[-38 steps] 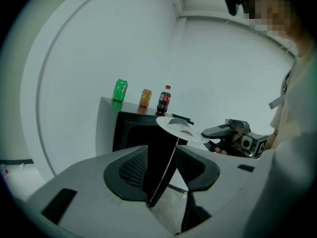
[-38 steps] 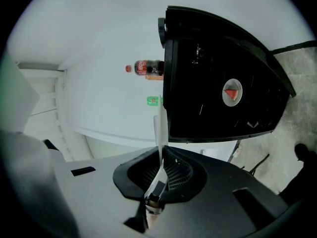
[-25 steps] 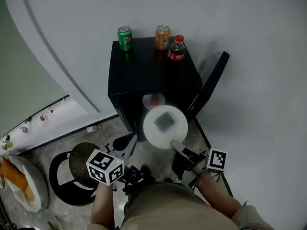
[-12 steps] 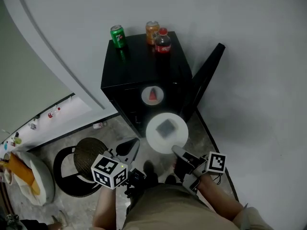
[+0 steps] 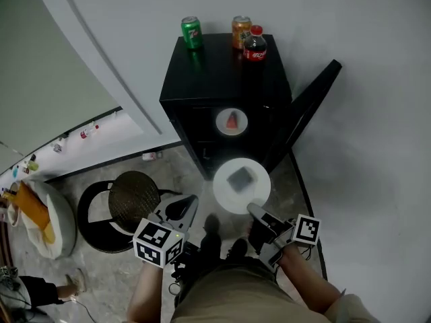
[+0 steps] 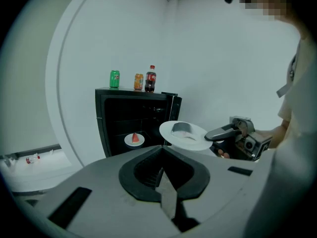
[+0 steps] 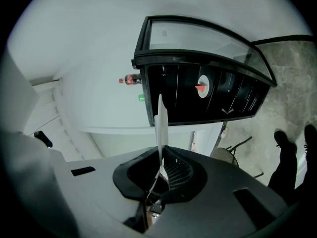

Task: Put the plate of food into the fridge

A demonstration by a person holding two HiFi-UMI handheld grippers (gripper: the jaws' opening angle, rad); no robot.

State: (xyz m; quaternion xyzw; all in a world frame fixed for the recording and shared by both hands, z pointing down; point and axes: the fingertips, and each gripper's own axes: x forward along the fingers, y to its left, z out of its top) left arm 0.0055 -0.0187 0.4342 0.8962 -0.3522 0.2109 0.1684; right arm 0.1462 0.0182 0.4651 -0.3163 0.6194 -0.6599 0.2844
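A white plate (image 5: 242, 184) with a grey piece of food hangs level in front of the open black fridge (image 5: 225, 79). My right gripper (image 5: 254, 210) is shut on its near rim. In the right gripper view that plate (image 7: 160, 125) shows edge-on between the jaws. My left gripper (image 5: 183, 206) is shut and empty, low at the left of the plate and apart from it. From the left gripper (image 6: 161, 170) I see the plate (image 6: 184, 133) and the right gripper (image 6: 233, 133) beyond. Inside the fridge lies a small plate with a red slice (image 5: 231, 122).
The fridge door (image 5: 313, 110) stands open to the right. A green can (image 5: 192, 32), an orange can (image 5: 241, 29) and a cola bottle (image 5: 255, 46) stand on the fridge top. A round black stool (image 5: 131, 197) is on the floor at the left.
The fridge has slid upward in the head view and the gap between the held plate and its opening has grown. Both grippers keep their state.
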